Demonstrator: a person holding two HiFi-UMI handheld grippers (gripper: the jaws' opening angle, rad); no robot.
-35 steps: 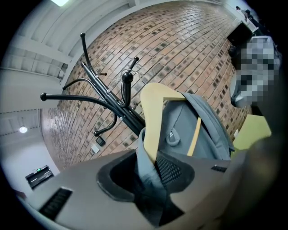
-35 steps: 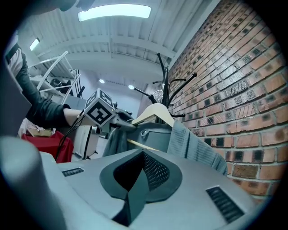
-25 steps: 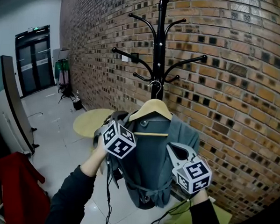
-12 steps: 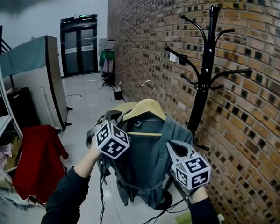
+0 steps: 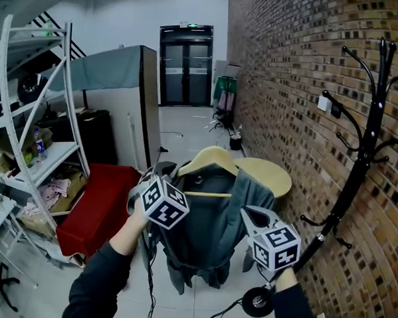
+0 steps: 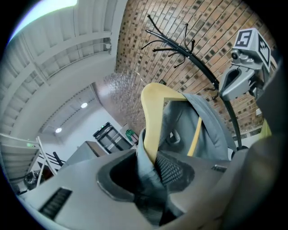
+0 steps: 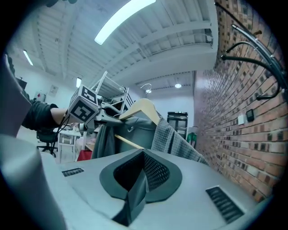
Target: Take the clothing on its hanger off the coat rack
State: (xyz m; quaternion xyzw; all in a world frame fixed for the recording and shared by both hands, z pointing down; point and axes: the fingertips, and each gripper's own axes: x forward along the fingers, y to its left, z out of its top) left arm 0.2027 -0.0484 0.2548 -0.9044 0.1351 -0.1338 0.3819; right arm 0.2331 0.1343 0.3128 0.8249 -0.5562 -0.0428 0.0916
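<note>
Clothing (image 5: 205,235) on its hanger (image 5: 209,159) is off the coat rack (image 5: 358,170) and well apart from it. My left gripper (image 6: 155,173) clamps fabric over one hanger shoulder. My right gripper (image 7: 137,179) pinches a fold at the other, so the load hangs level.

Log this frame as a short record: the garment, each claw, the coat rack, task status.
garment: grey garment on a wooden hanger, held in the air
left claw: shut on the grey garment at the hanger's end
right claw: shut on a fold of the grey garment
coat rack: black, by the brick wall, apart from the hanger
task status: hanger is off the rack
</note>
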